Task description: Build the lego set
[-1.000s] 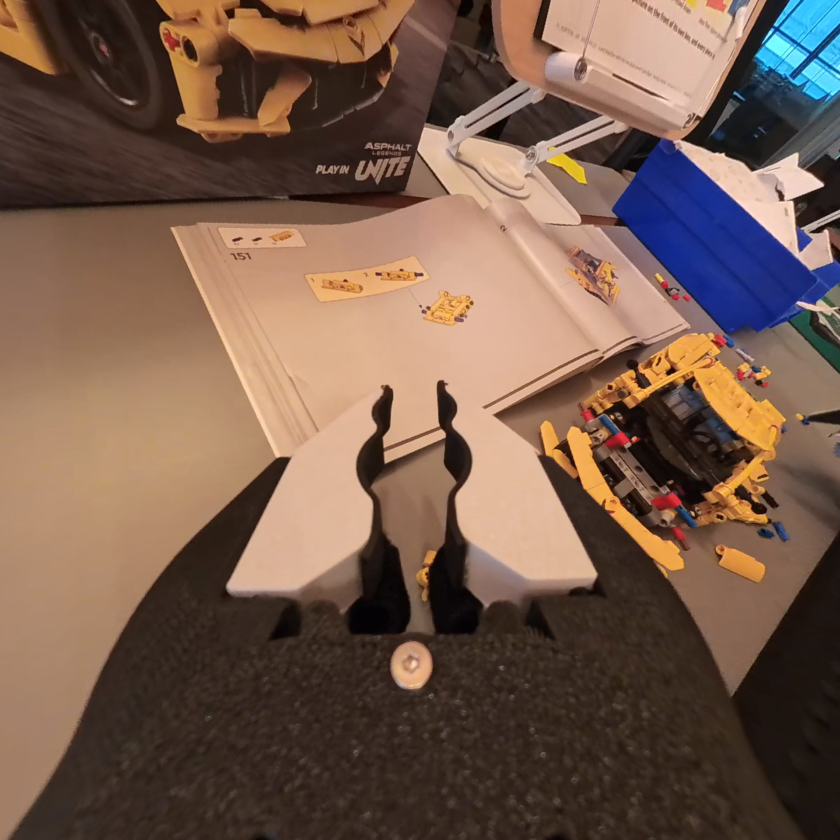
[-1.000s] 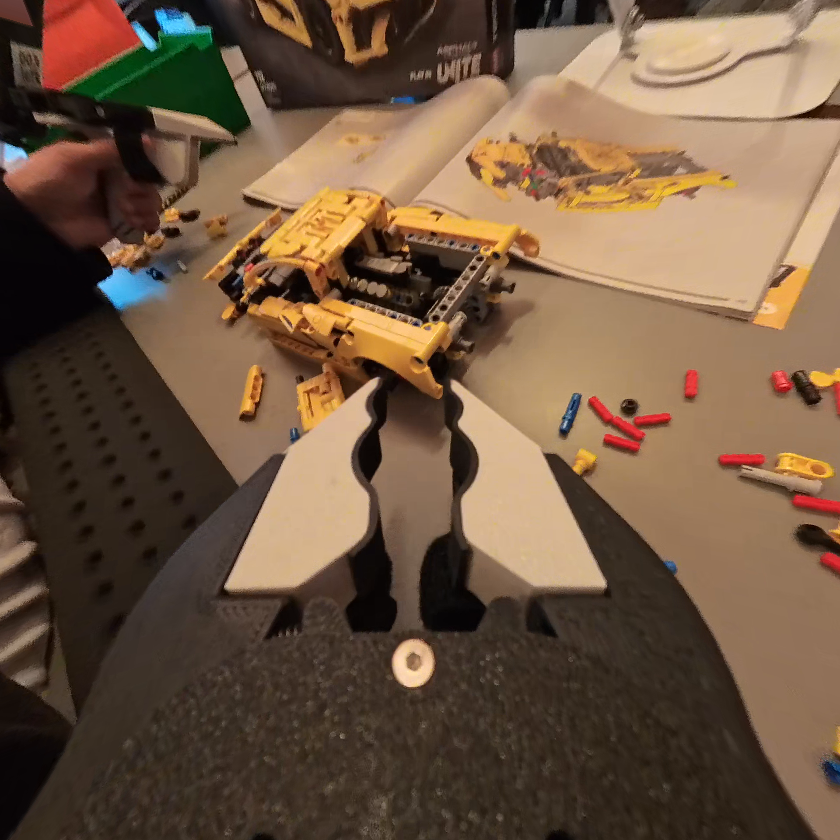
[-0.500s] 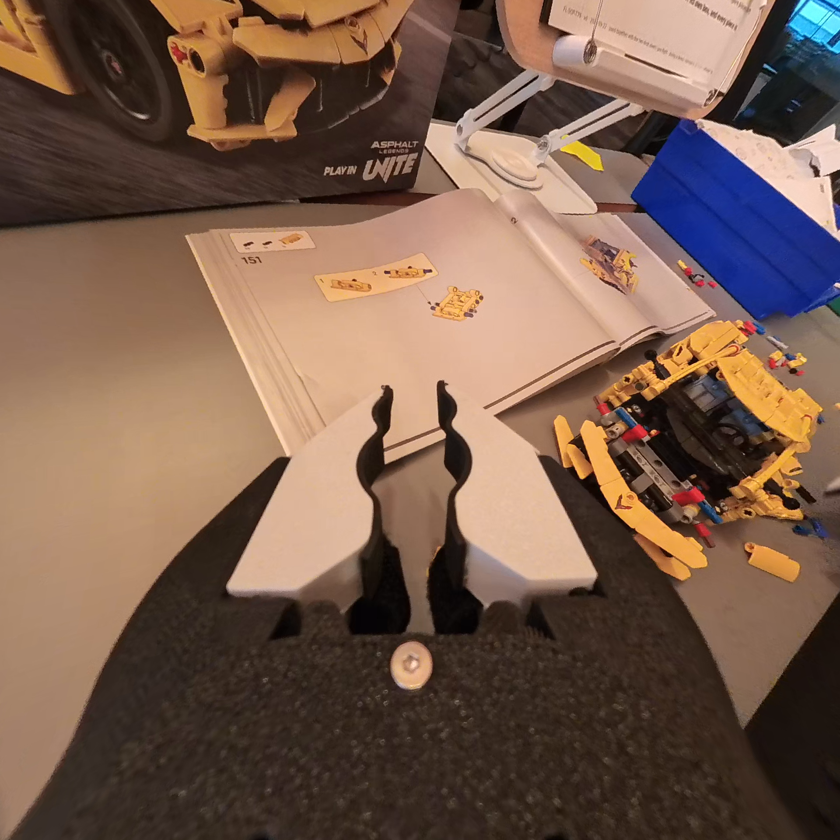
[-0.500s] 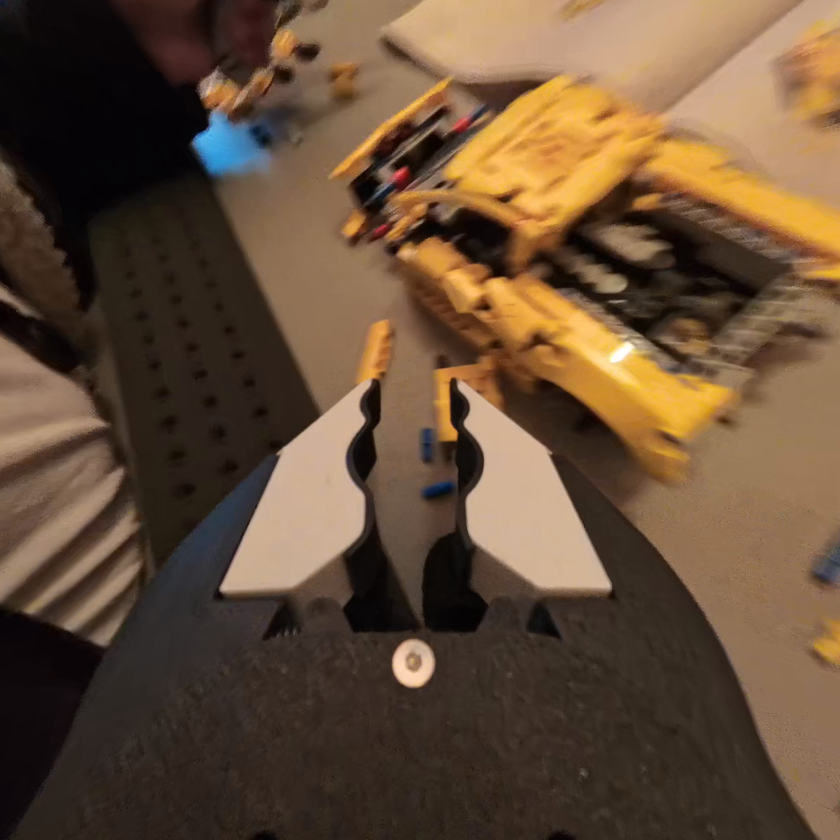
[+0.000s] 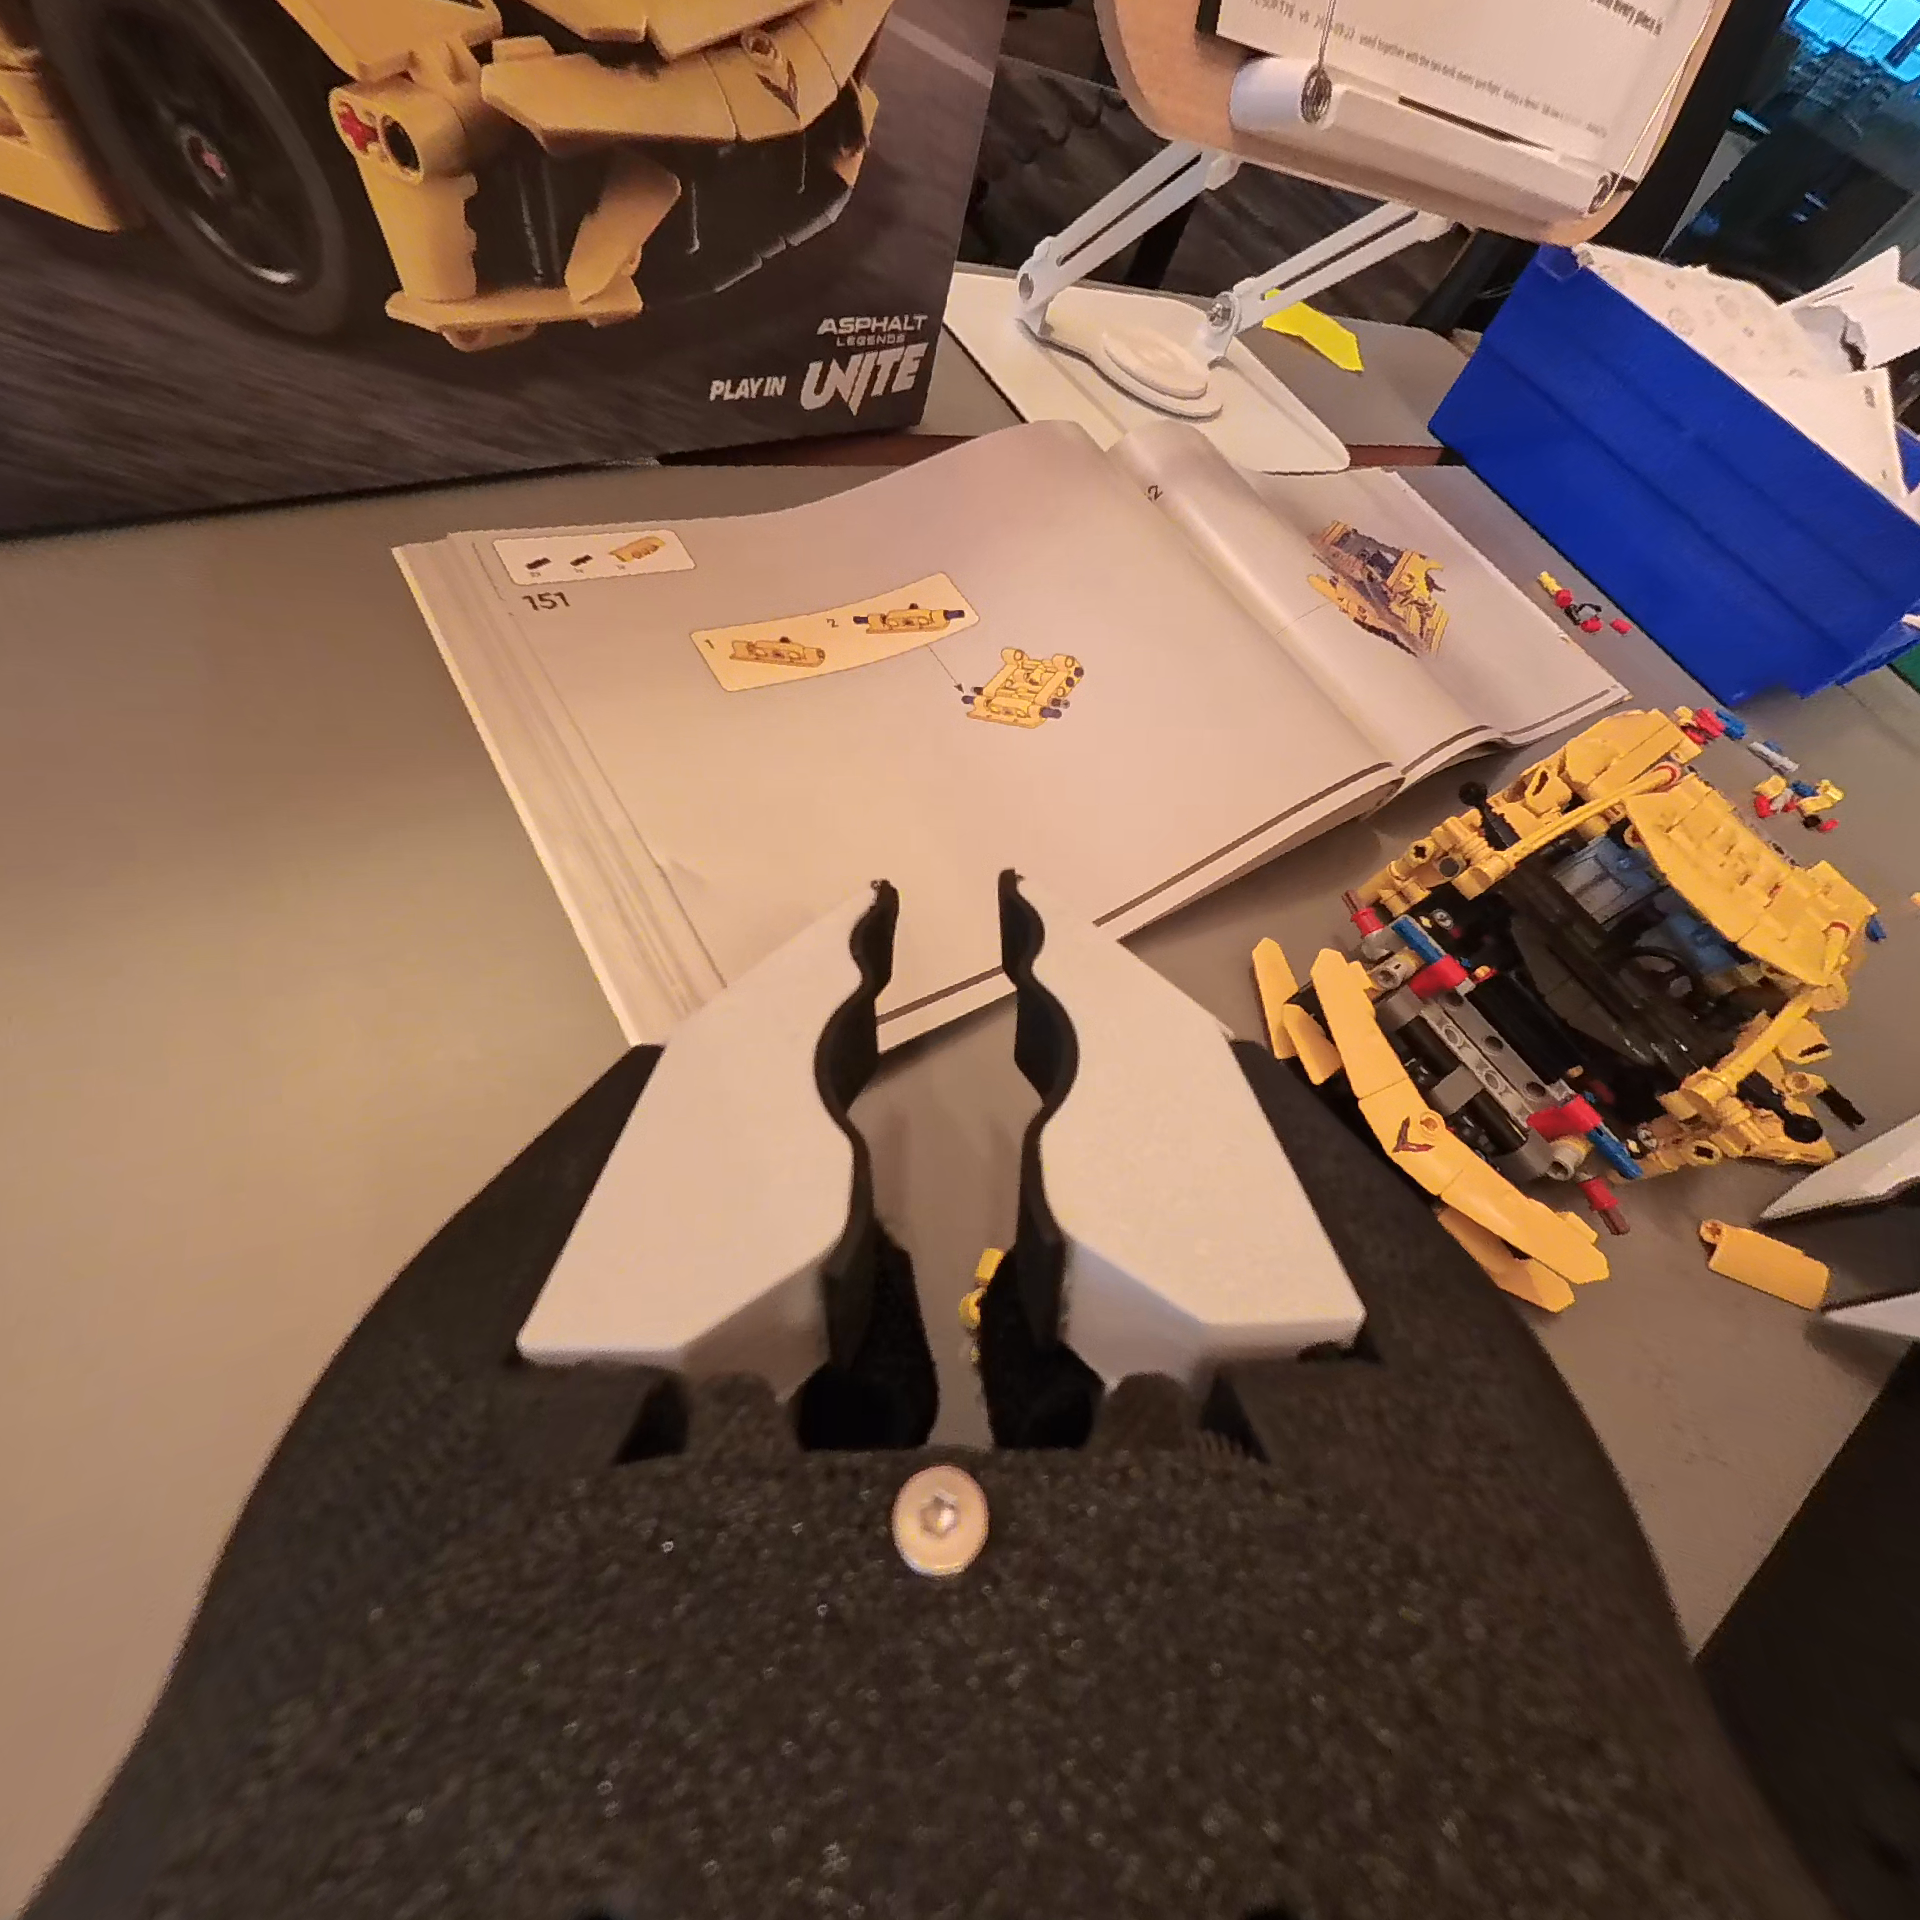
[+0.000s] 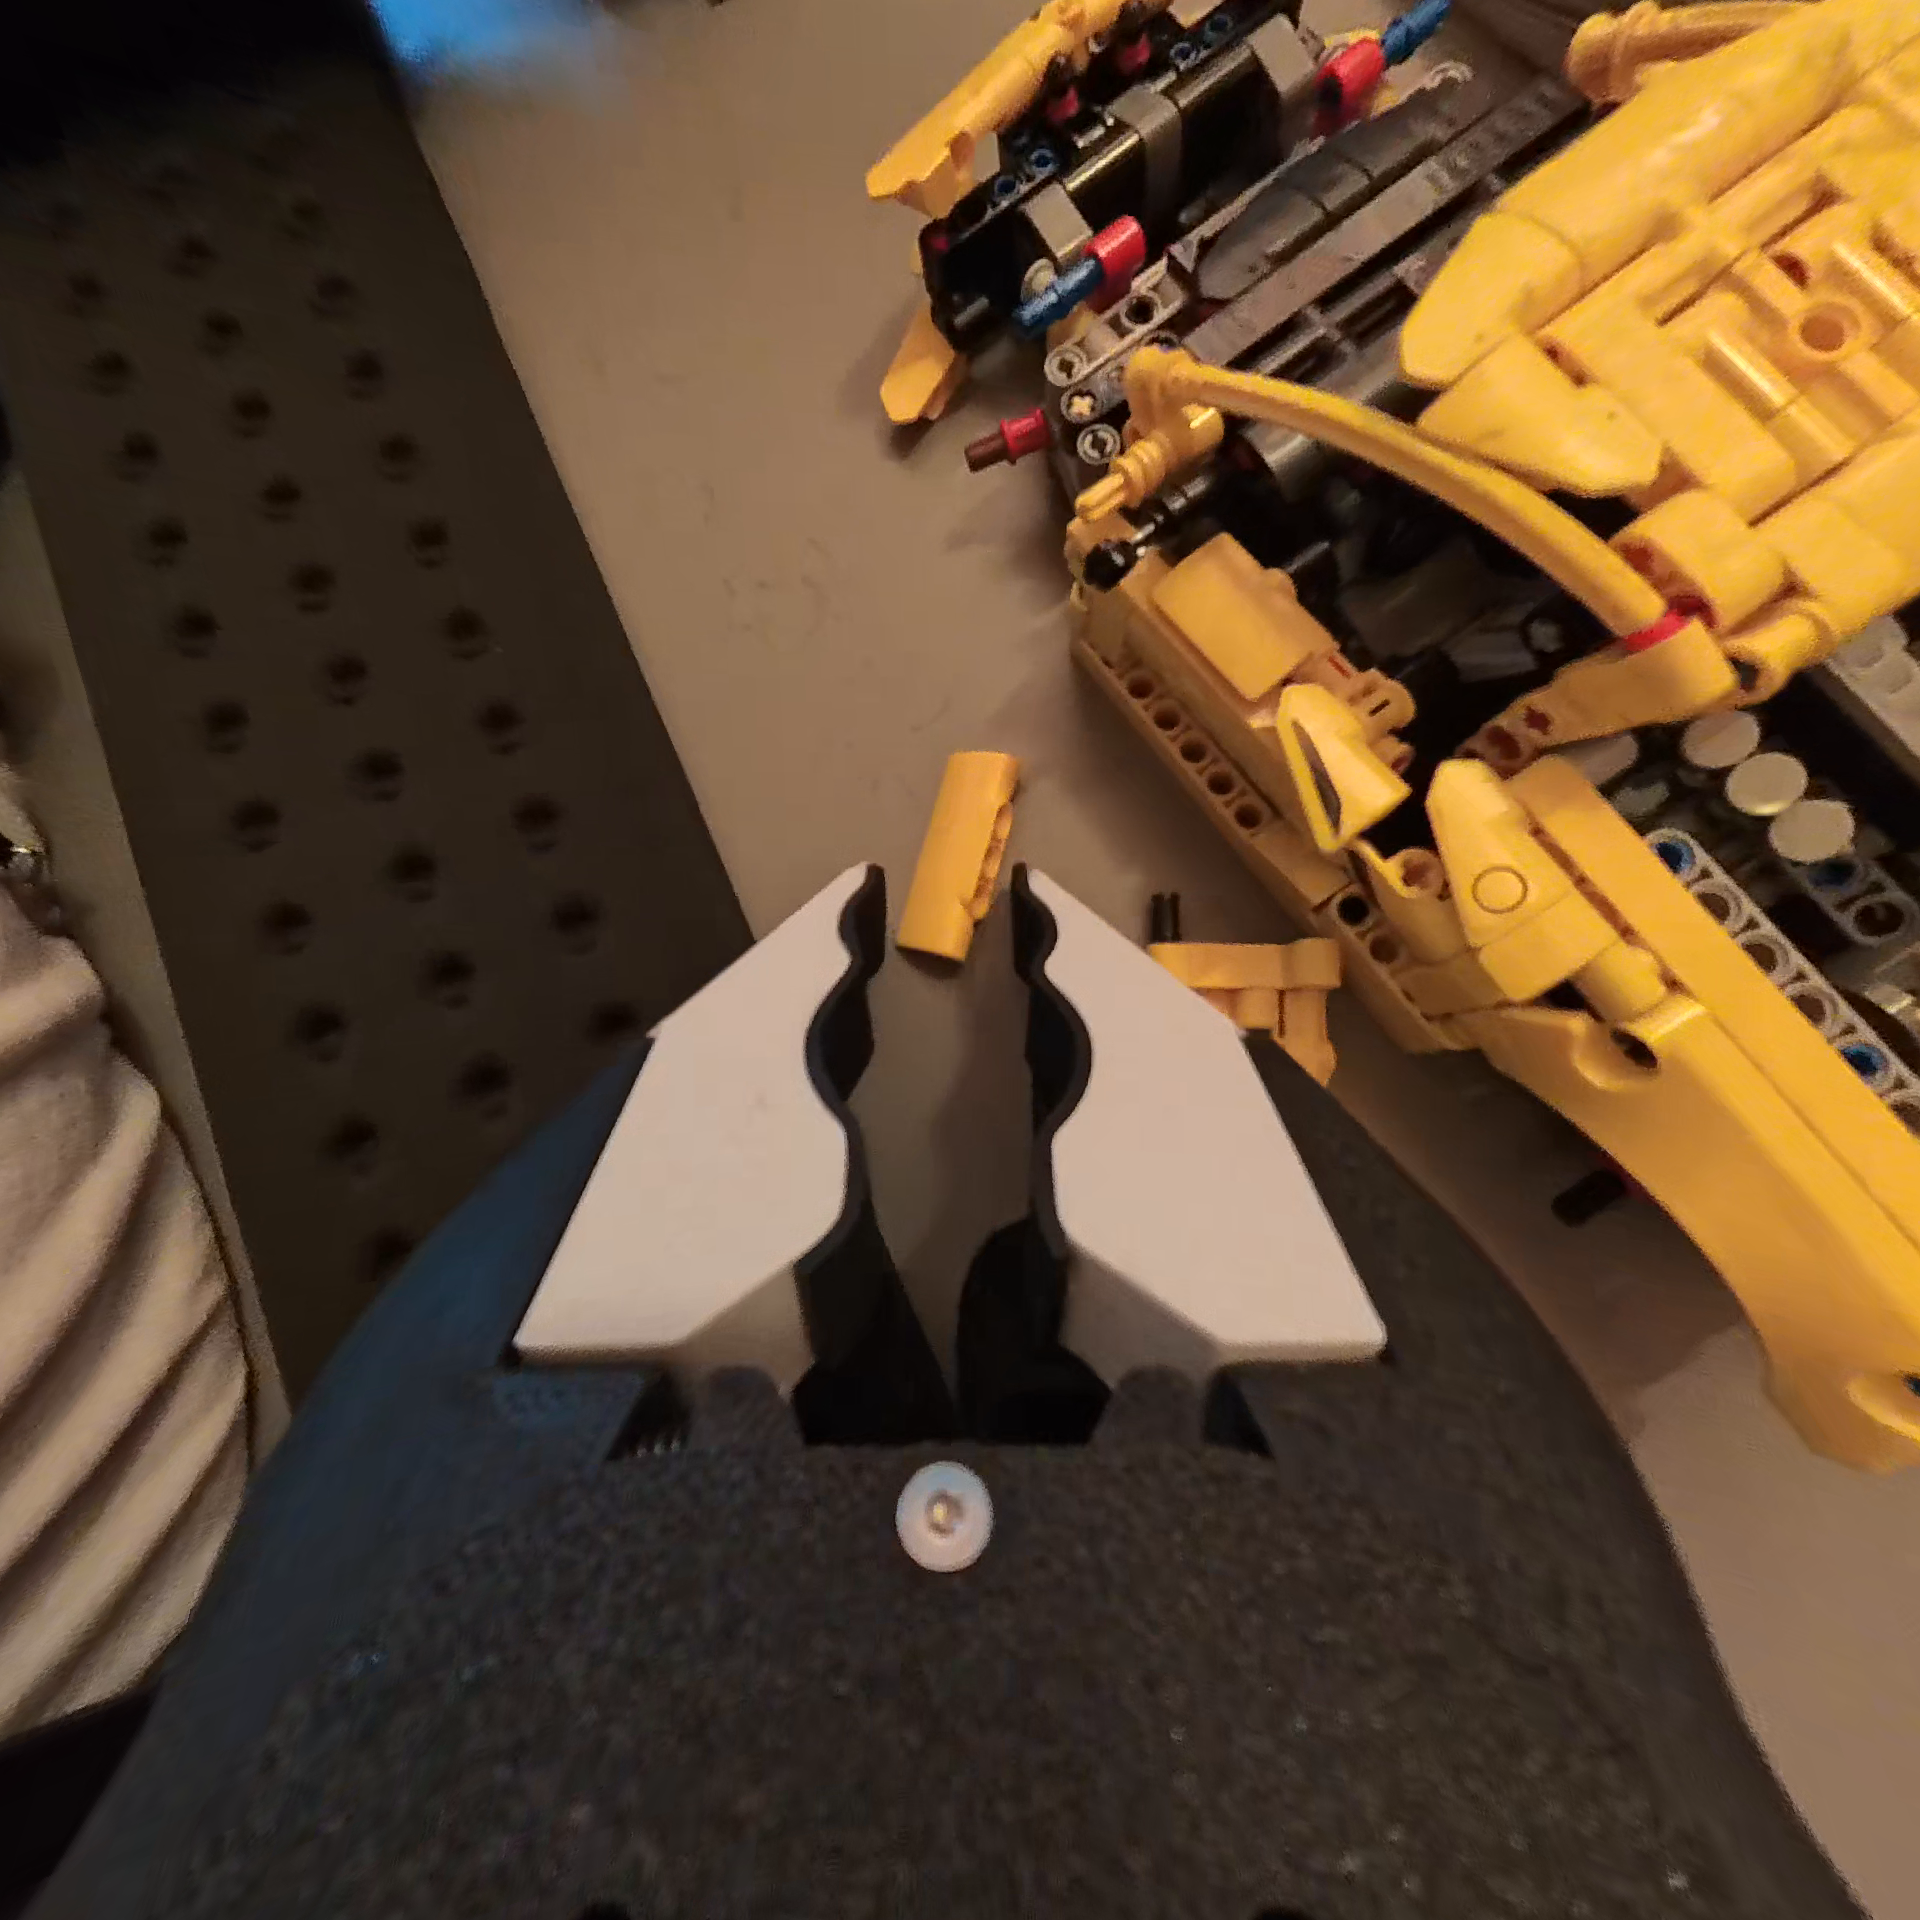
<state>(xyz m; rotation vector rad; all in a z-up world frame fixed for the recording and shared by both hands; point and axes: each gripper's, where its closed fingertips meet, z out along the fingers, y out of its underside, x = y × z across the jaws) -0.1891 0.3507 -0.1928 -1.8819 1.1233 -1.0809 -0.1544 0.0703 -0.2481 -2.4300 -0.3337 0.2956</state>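
Two grippers are being held over a grey bench [image 5: 208, 935], each with two pale fingers lined in black. The left gripper [image 5: 940, 894] is being held with its jaws a modest gap apart, above the near edge of one open instruction booklet [image 5: 935, 748]; a small yellow piece [image 5: 982, 1283] is showing deep between its fingers near the base, and whether it is being gripped cannot be told. The right gripper [image 6: 948, 883] is being held with a similar gap and nothing is being clasped; one loose yellow beam [image 6: 961, 852] is lying on the bench with its near end just between the fingertips, touching neither as far as can be seen. One partly built yellow car model [image 5: 1579, 997], with black, grey, red and blue parts showing inside, is resting on the bench to the right of the booklet, and it is filling the upper right of the right wrist view. One more yellow connector piece [image 6: 1262, 982] is lying just beside the right finger, against the model's side, and one red pin [image 6: 1008, 447] is lying apart near the model's far end. One set box [image 5: 468, 208] is standing behind the booklet, one white document stand [image 5: 1143, 343] is sitting beside it, and one blue bin [image 5: 1662, 499] holding paper is placed at the far right. Small red, blue and yellow pins [image 5: 1787, 790] are scattered beyond the model, too small to be counted. A perforated dark surface [image 6: 312, 623] is running along the bench's edge.
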